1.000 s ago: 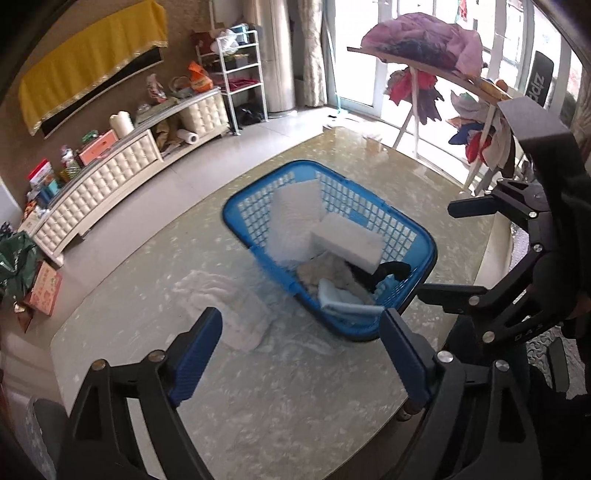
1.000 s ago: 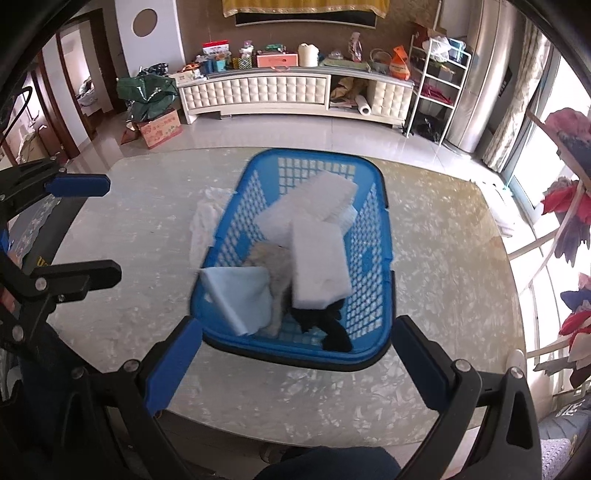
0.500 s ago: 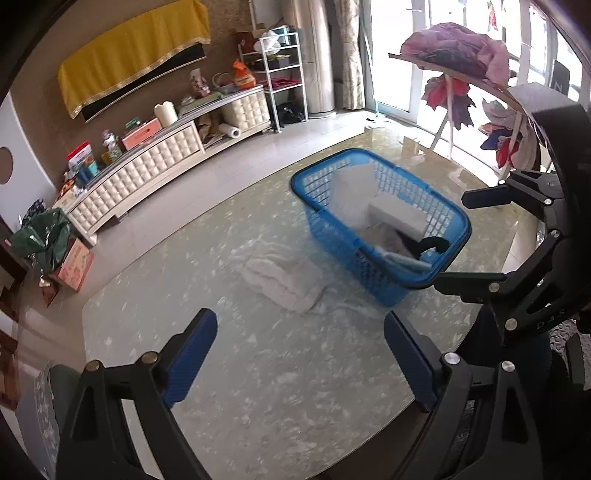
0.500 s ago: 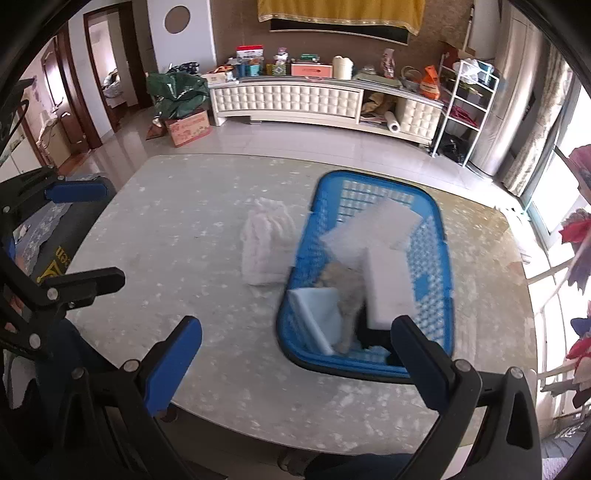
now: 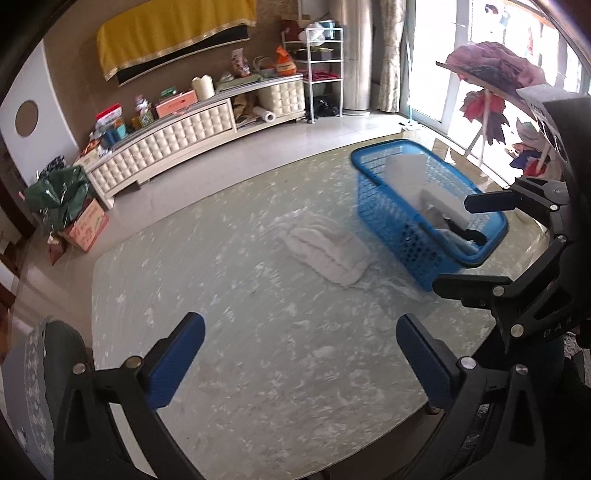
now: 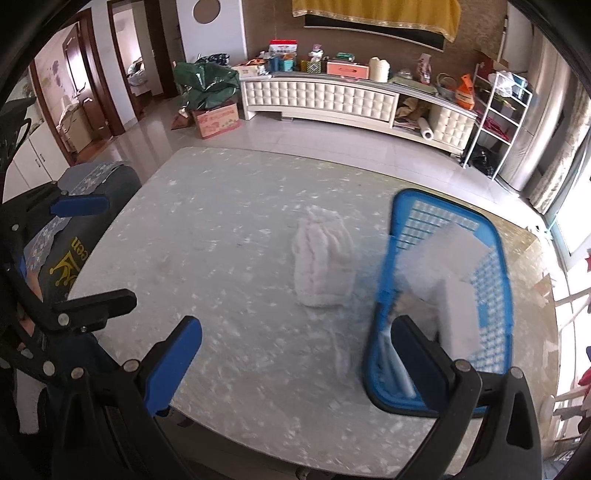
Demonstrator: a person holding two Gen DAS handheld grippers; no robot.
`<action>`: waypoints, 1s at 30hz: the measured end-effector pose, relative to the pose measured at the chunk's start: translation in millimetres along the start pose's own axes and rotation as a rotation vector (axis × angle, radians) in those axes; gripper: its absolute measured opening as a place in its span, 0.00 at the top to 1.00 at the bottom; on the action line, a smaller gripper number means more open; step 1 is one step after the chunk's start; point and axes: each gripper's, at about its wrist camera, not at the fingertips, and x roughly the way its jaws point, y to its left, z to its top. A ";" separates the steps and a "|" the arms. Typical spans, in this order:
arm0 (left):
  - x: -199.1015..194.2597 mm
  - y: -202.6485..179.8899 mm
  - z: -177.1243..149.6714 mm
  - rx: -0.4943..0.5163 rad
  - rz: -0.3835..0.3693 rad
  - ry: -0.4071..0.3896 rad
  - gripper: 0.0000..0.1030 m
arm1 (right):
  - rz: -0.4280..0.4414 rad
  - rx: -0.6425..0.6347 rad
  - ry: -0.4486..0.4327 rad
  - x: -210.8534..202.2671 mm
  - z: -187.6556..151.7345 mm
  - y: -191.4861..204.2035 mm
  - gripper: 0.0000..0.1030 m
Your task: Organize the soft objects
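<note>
A folded white towel point(image 5: 327, 251) lies flat on the pale marbled tabletop point(image 5: 258, 350), well ahead of both tongs and touched by neither. Just beside it, on the right-tongs side, stands a blue plastic basket point(image 5: 402, 218) holding white folded cloths point(image 6: 456, 258), a pale blue piece and something black; its contents are blurred in the right wrist view. The left tongs point(image 5: 301, 360) hang over bare tabletop nearer than the towel, their jaws opening wide with nothing between them. The right tongs point(image 6: 295, 358) also stand wide apart and empty, with the towel ahead between the finger lines and the basket's near end behind the right-hand finger. Beyond the tabletop a long white tufted cabinet point(image 6: 332, 99) runs along the wall, cluttered with boxes and bottles, under a yellow cloth point(image 5: 173, 33).
</note>
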 end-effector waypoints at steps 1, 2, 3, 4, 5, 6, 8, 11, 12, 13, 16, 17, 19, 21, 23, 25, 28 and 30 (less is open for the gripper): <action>1.7 4.8 -2.3 -0.008 0.001 0.004 0.00 | 0.002 -0.005 0.003 3.2 2.8 4.3 0.00; 3.3 10.5 -4.6 -0.015 -0.001 0.003 0.00 | 0.004 -0.009 0.006 7.1 5.3 7.4 0.00; 5.2 14.5 -6.3 -0.022 -0.005 0.004 0.00 | 0.007 -0.015 0.009 11.5 8.3 11.2 0.00; 8.2 19.6 -7.6 -0.032 -0.007 0.007 0.00 | 0.008 -0.019 0.011 13.2 9.8 14.6 0.00; 11.7 24.4 -8.9 -0.040 -0.008 0.010 0.00 | 0.008 -0.026 0.016 19.3 13.4 18.7 0.00; 14.0 28.0 -10.1 -0.046 -0.009 0.012 0.00 | 0.009 -0.028 0.019 21.2 14.3 20.7 0.00; 22.2 36.9 -12.3 -0.065 -0.010 0.024 0.00 | 0.013 -0.036 0.027 29.2 18.3 27.8 0.00; 32.9 49.1 -14.8 -0.080 -0.015 0.038 0.00 | 0.002 -0.049 0.037 41.6 24.9 36.8 0.00; 35.3 52.3 -15.5 -0.083 -0.016 0.040 0.00 | -0.004 -0.052 0.040 45.0 26.0 38.8 0.00; 39.0 56.7 -16.5 -0.088 -0.016 0.043 0.00 | -0.006 -0.055 0.046 50.4 28.1 40.0 0.00; 51.6 70.0 -17.5 -0.094 -0.004 0.060 0.00 | -0.007 -0.056 0.069 64.0 33.4 43.8 0.00; 56.6 74.6 -17.2 -0.095 -0.002 0.066 0.00 | -0.011 -0.057 0.073 67.5 34.7 45.7 0.00; 65.2 82.2 -19.7 -0.097 0.000 0.075 0.00 | -0.021 -0.059 0.080 75.4 37.6 48.1 0.00; 75.6 90.5 -19.8 -0.108 -0.006 0.084 0.00 | -0.029 -0.055 0.086 84.8 41.2 48.7 0.00; 84.1 97.8 -19.5 -0.120 -0.017 0.092 0.00 | -0.043 -0.057 0.092 92.5 42.7 49.3 0.00; 94.1 104.0 -19.8 -0.126 -0.014 0.096 0.00 | -0.063 -0.071 0.098 102.5 45.0 52.1 0.00; 109.5 113.4 -19.9 -0.138 0.000 0.098 0.00 | -0.057 -0.064 0.116 114.2 47.9 50.3 0.00; 119.4 117.7 -19.7 -0.147 -0.010 0.109 0.00 | -0.070 -0.057 0.115 122.4 49.8 47.9 0.00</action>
